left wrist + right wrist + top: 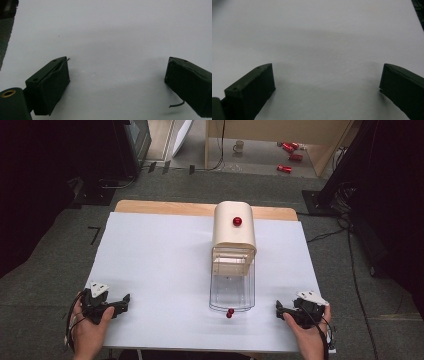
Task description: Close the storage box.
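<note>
Desk (pixel 165 270) with a white top fills the high view, and on it stands a cream box (pixel 233 230) with a red knob (pixel 237 221); its clear door (pixel 232 292) lies folded toward the near edge, a second red knob (pixel 229 313) at its tip. The left gripper (pixel 124 301) and right gripper (pixel 279 310) sit at the near corners, each in a hand, well apart from the box.

The left gripper view shows jaws spread wide over bare white surface, holding nothing.

The right gripper view shows the same: jaws wide apart, empty.
</note>
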